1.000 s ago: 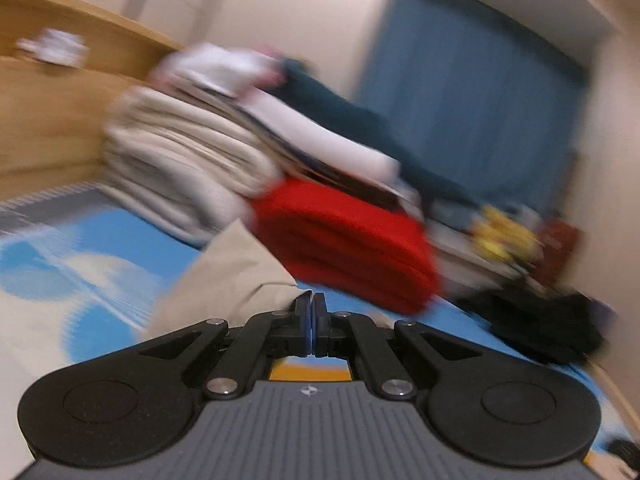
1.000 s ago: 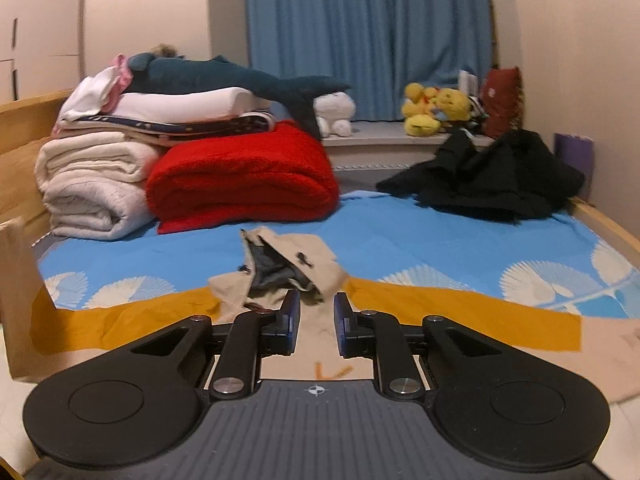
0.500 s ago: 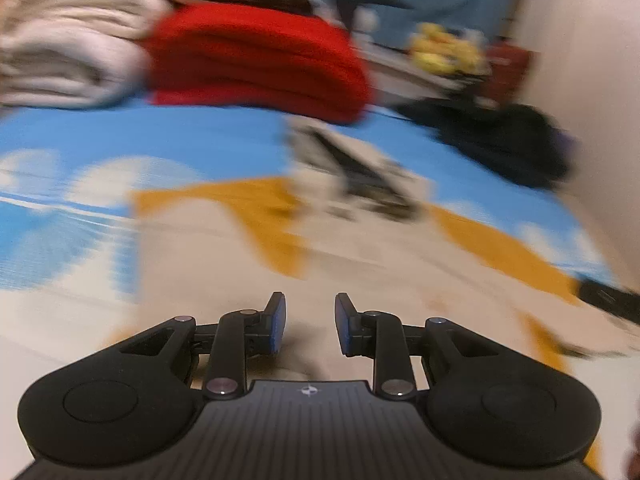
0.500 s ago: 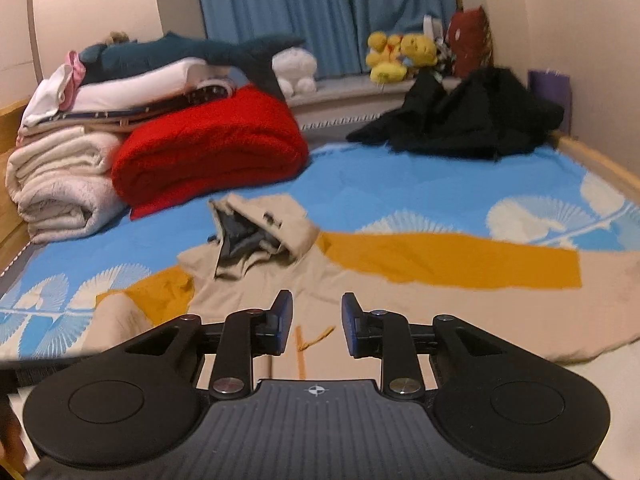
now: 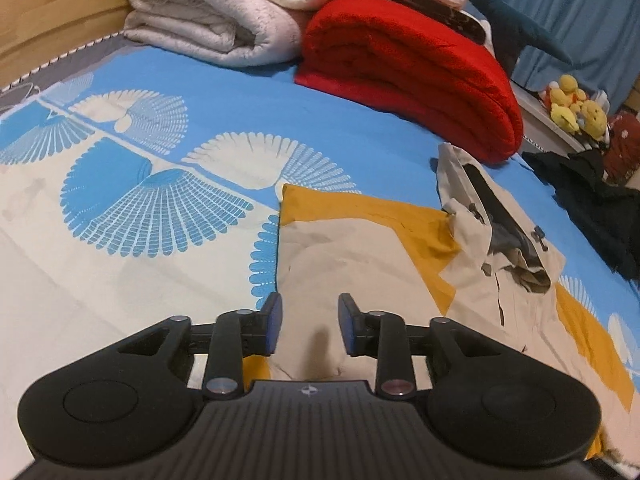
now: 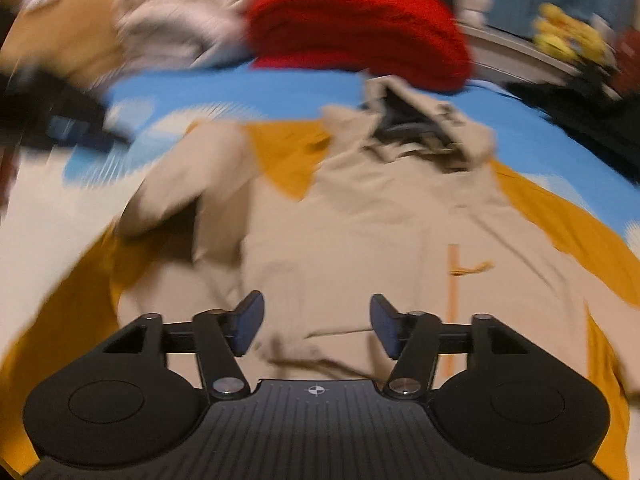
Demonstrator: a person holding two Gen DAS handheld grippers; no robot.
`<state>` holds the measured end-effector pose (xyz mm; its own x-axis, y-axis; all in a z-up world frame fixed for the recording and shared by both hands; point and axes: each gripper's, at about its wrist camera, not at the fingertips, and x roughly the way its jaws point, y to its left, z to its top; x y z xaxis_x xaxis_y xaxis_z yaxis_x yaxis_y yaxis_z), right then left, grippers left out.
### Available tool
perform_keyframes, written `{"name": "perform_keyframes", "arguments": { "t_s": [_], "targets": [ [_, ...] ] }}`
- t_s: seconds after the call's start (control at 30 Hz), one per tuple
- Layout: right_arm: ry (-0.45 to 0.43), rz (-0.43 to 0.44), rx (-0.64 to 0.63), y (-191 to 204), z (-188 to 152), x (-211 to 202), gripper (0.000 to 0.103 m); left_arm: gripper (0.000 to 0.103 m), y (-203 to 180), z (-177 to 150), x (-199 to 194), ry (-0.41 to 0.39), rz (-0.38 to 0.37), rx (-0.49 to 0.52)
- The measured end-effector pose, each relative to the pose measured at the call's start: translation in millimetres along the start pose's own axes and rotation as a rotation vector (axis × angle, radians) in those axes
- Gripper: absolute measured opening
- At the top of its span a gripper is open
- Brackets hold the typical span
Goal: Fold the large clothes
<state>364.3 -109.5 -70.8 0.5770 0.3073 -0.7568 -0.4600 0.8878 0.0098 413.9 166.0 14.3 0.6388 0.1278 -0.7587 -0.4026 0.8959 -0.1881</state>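
A bed covered by a blue sheet (image 5: 248,92) printed with pale fan shapes fills both views, bordered at the far left by a wooden bed frame (image 5: 52,12). Spread flat on the sheet lies the beige and mustard hooded jacket (image 5: 360,248), its hood (image 5: 496,216) crumpled toward the head of the bed and its dark lining showing; in the blurred right wrist view one sleeve (image 6: 192,188) is folded inward over the body. Behind the hood sits a folded red blanket (image 5: 408,76), close to the hood's tip, and just beside it on the left a stack of folded cream blankets (image 5: 212,12) with more bedding piled on top. A heap of black clothing (image 5: 592,200) lies well off to the right of the jacket, and yellow plush toys (image 5: 576,104) sit on a ledge in front of a blue curtain (image 5: 580,8). The left gripper (image 5: 307,322) hangs above the jacket's left edge, its jaws partly apart and opening, with beige cloth seen beyond the gap but nothing pinched. The right gripper (image 6: 317,324) hangs over the jacket's lower body, its jaws wider and opening, gripping nothing.
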Motion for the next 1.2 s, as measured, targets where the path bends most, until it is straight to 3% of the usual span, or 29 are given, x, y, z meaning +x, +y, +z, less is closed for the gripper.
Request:
{"name": "perform_keyframes", "arguments": {
  "t_s": [0.17,0.33,0.43,0.47,0.5,0.53,0.7,0.8,0.9,0.97,1.03,1.1,1.2],
  "targets": [
    [0.041,-0.047,-0.242,39.1,-9.3,25.3,0.069,0.037,5.4,-2.1,9.2,0.017,-0.001,-0.036],
    [0.079,-0.097,-0.338,48.5,-21.2,43.9,0.067,0.037,10.3,5.7,13.5,0.008,0.01,-0.047],
    [0.065,-0.121,-0.356,44.0,-22.7,44.0,0.054,0.037,15.8,10.3,14.7,0.0,0.025,-0.061],
    [0.048,-0.104,-0.33,38.9,-20.8,39.1,0.044,0.037,17.0,11.1,14.9,-0.002,0.029,-0.064],
    [0.028,-0.086,-0.296,32.6,-16.8,35.2,0.029,0.037,17.6,11.4,15.2,-0.003,0.033,-0.065],
    [0.0,-0.073,-0.251,25.7,-11.6,28.4,0.021,0.037,17.4,11.3,15.4,-0.003,0.035,-0.063],
    [-0.239,-0.069,0.118,-39.8,12.8,-23.3,0.007,0.037,10.5,6.7,16.6,-0.002,0.032,-0.034],
    [-0.369,-0.214,0.326,-87.8,11.8,-48.9,0.006,0.037,5.2,2.7,18.1,0.003,0.03,-0.011],
    [-0.403,-0.428,0.558,-135.1,0.1,-63.8,0.004,0.037,1.8,0.0,20.9,0.011,0.027,-0.002],
    [-0.369,-0.554,0.723,-164.9,-13.0,-68.1,0.009,0.037,0.4,-1.1,23.5,0.019,0.025,0.003],
    [-0.33,-0.602,0.864,-186.8,-26.9,-69.4,0.015,0.037,-2.3,-2.8,26.8,0.03,0.023,0.011],
    [-0.304,-0.558,0.942,-198.6,-36.1,-66.1,0.038,0.037,-4.2,-4.1,30.0,0.042,0.019,0.014],
    [-0.231,-0.35,1.024,-206.9,-47.6,-46.6,0.055,0.037,-5.3,-6.0,34.2,0.055,0.015,0.013]
  ]
}}
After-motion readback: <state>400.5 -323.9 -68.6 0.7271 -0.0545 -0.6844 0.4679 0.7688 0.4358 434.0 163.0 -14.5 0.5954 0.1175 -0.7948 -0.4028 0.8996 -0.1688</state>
